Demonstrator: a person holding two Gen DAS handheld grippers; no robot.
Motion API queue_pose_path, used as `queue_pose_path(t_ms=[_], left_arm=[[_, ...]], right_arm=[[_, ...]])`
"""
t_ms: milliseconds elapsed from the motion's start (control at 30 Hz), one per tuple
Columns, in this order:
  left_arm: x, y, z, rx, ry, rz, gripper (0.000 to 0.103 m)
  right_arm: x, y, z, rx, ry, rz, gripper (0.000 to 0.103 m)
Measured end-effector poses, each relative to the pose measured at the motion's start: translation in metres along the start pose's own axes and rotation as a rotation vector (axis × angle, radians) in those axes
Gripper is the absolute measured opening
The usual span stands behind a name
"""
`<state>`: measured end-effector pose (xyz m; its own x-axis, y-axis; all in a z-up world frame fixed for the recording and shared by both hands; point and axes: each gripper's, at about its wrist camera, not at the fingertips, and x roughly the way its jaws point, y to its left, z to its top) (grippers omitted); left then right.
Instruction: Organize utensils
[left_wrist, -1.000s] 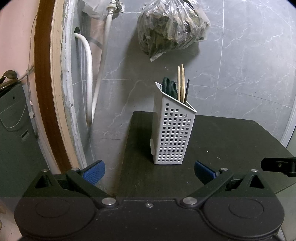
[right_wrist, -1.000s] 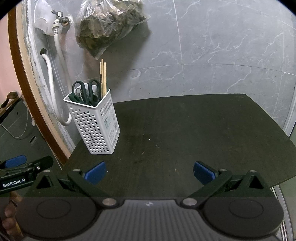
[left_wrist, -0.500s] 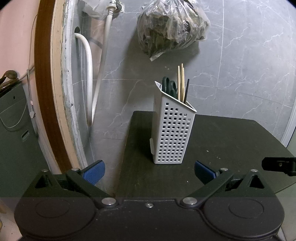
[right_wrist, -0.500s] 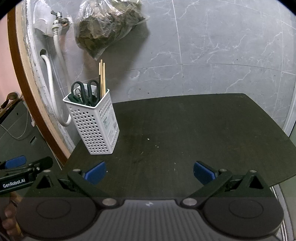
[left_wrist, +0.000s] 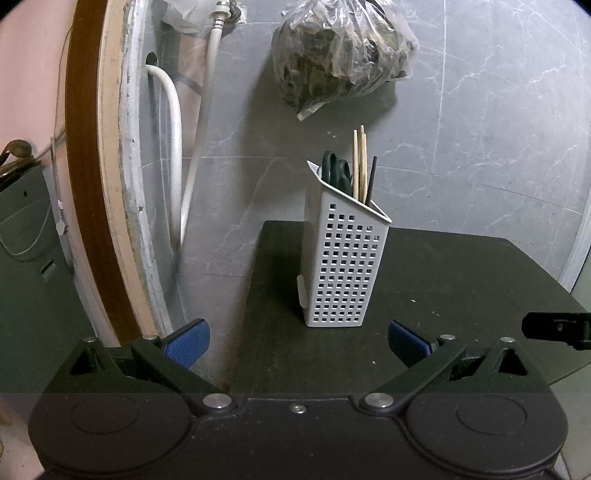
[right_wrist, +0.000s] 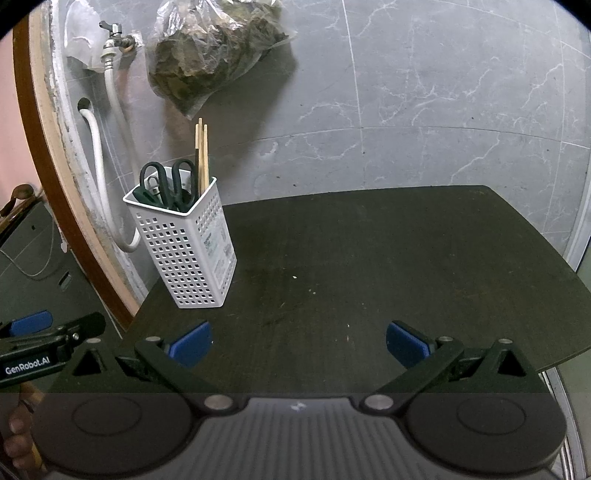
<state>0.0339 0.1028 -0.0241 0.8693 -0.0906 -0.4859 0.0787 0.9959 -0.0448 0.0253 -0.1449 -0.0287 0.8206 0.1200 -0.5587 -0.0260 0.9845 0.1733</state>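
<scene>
A white perforated utensil holder (left_wrist: 343, 266) (right_wrist: 184, 254) stands upright near the left back corner of the dark table (right_wrist: 369, 266). Inside it are green-handled scissors (right_wrist: 166, 184) (left_wrist: 336, 173), wooden chopsticks (right_wrist: 202, 155) (left_wrist: 360, 162) and a thin black stick (left_wrist: 371, 181). My left gripper (left_wrist: 297, 341) is open and empty, a short way in front of the holder at the table's left edge. My right gripper (right_wrist: 297, 341) is open and empty over the table's front, the holder to its upper left. The left gripper's body (right_wrist: 40, 350) shows at the right view's left edge.
A plastic bag of dark leaves (left_wrist: 340, 55) (right_wrist: 210, 55) hangs on the grey marble wall. A tap (right_wrist: 118, 35) with white hoses (left_wrist: 177, 147) sits left of the holder. A wooden frame (left_wrist: 88, 166) runs down the left. A person's fingers (right_wrist: 16, 439) show bottom left.
Both views have shifted very slightly; the holder sits a touch higher and left in the right wrist view. Both grippers stay open and empty.
</scene>
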Motion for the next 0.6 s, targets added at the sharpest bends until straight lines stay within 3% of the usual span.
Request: queue_pose_path(t_ms=[600], left_arm=[[0.012, -0.008, 0.001, 0.021, 0.018, -0.039, 0.102]], right_arm=[[0.013, -0.007, 0.002, 0.008, 0.019, 0.001, 0.103]])
